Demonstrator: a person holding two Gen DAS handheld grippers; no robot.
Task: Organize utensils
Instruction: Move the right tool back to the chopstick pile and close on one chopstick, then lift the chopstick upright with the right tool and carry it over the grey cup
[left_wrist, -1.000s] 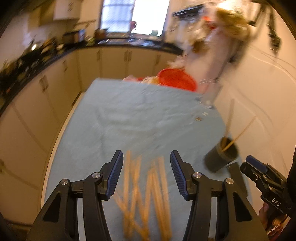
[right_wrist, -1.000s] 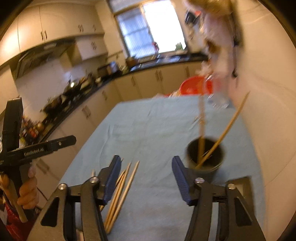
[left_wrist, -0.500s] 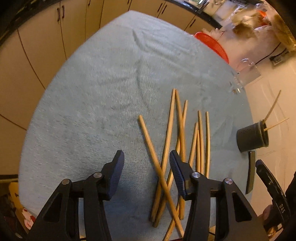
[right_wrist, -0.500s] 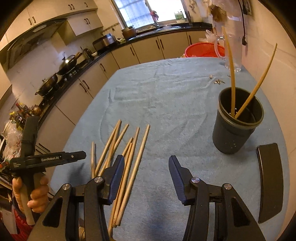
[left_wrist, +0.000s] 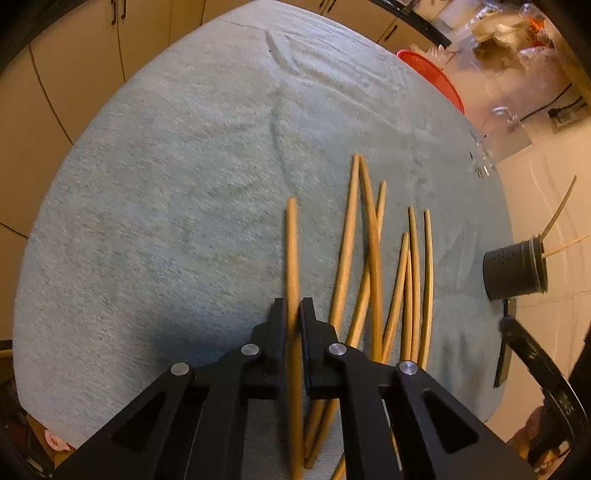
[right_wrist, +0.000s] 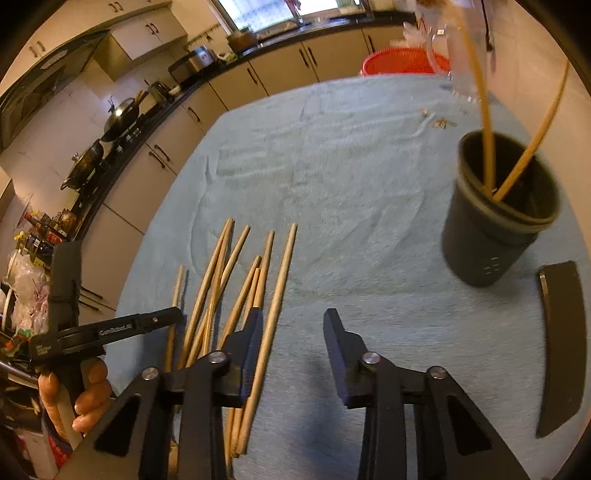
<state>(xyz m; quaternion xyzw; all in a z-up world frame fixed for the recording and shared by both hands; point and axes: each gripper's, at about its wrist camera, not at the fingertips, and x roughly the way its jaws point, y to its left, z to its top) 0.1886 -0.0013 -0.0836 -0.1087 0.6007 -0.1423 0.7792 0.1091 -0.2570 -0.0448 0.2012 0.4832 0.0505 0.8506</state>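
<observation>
Several wooden chopsticks (left_wrist: 373, 266) lie spread on the blue-green cloth. My left gripper (left_wrist: 293, 308) is shut on the leftmost chopstick (left_wrist: 291, 240), low over the cloth. In the right wrist view the same pile of chopsticks (right_wrist: 236, 280) lies at lower left, and my right gripper (right_wrist: 293, 325) is open just right of it, its left finger against the rightmost stick. A dark cup (right_wrist: 498, 218) holding two chopsticks stands at the right; it also shows in the left wrist view (left_wrist: 515, 269).
A flat black piece (right_wrist: 561, 343) lies on the cloth near the cup. A red basket (right_wrist: 404, 61) and a clear jug (left_wrist: 506, 133) stand at the table's far end. Kitchen cabinets run along the left. The table (left_wrist: 147, 184) is covered by cloth.
My left gripper has closed on the leftmost chopstick, which now lies straight between the fingers. My right gripper has dropped lower and shifted closer to the pile.
</observation>
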